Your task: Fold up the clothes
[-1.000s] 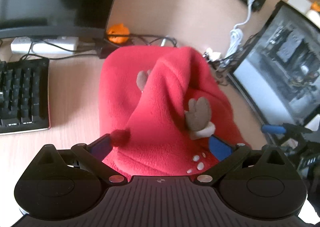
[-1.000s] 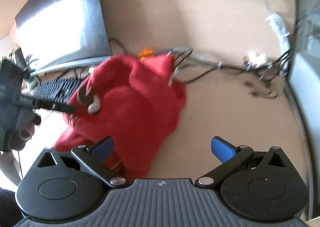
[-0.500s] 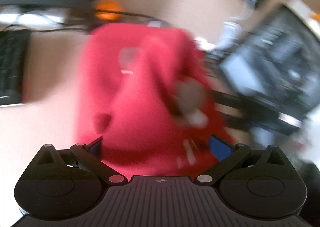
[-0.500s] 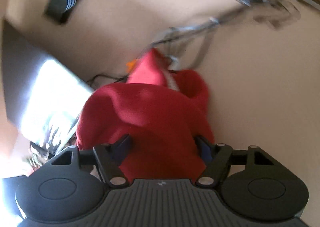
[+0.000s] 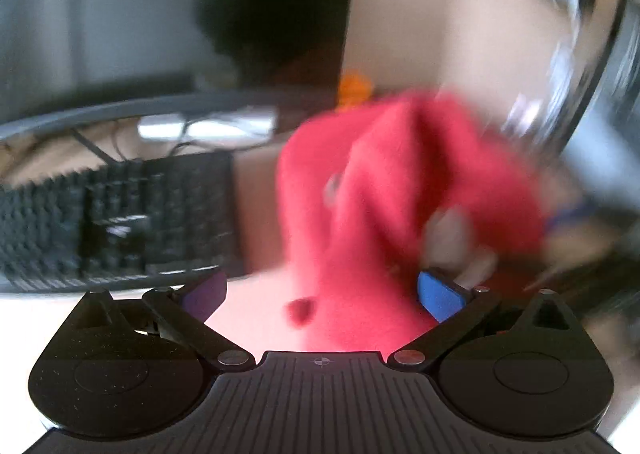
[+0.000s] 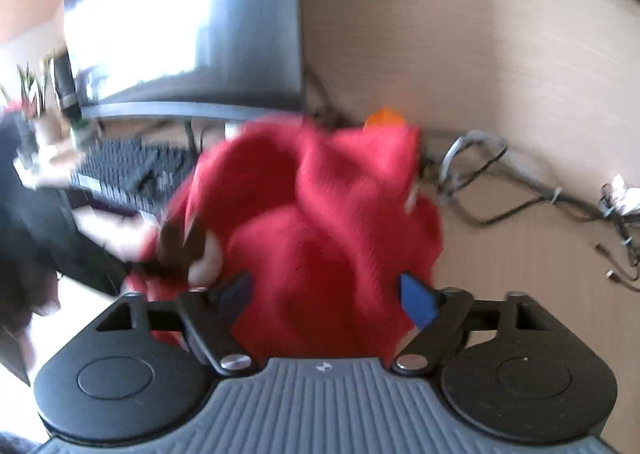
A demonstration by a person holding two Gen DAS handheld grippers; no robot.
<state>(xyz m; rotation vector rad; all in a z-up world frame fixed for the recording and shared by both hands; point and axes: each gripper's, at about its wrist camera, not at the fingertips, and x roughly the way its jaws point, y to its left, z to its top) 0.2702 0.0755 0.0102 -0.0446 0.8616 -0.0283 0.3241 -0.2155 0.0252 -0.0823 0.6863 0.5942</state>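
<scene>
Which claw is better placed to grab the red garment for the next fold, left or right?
Right, probably. The red garment fills the gap between the right claw and its open fingers. The left claw is also open, but the cloth sits toward one finger only. Both views are blurred.

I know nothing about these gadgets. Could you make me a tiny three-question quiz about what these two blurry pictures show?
1. True or false: the garment between the fingers of the right hand-held gripper is blue.
2. What sits left of the garment in the left view? A) keyboard B) plate C) shoe
3. Fill in: a tangle of ____ lies on the desk right of the garment.

Key: 1 false, it is red; 2 A; 3 cables.
</scene>
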